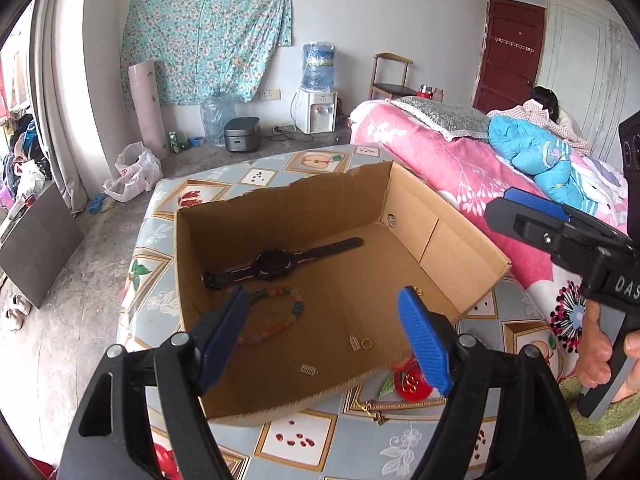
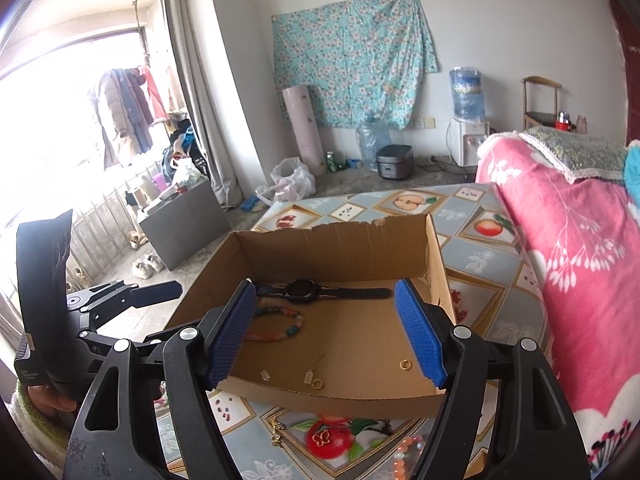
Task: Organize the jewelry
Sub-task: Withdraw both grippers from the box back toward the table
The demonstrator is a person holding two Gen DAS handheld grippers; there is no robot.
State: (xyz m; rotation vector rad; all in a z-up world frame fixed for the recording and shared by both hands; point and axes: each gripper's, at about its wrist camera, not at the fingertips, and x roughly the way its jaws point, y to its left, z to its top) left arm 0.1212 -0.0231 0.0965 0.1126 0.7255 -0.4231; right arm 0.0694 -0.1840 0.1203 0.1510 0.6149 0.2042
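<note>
Patterned oilcloth with fruit prints covers the low table (image 2: 484, 264) beside a pink floral bed, and on it stands the shallow brown cardboard box (image 1: 304, 216) that takes the jewellery. Inside lie a black wristwatch (image 1: 276, 266) stretched along the far wall, a multicoloured bead bracelet (image 1: 276, 316), a thin gold chain with a small tag (image 1: 351, 334) and two gold rings (image 2: 405, 365). Both tools hover above the box's near edge with nothing between their blue pads: the left gripper (image 1: 324, 340) stands released and empty, and the right gripper (image 2: 326, 334) likewise gapes wide. What remains to sort sits outside the box, on the table just this side of its near wall: a small gold butterfly charm (image 2: 321, 438) on a red apple print, a gold chain (image 2: 277, 432) to its left, and a pale pink-and-white bead bracelet (image 2: 408, 454) to its right. These lie below and behind the fingertips, so the coming move probably calls for drawing back and dipping down. The bead bracelet lies under the right gripper's right finger, so that hand seems nearer.
</note>
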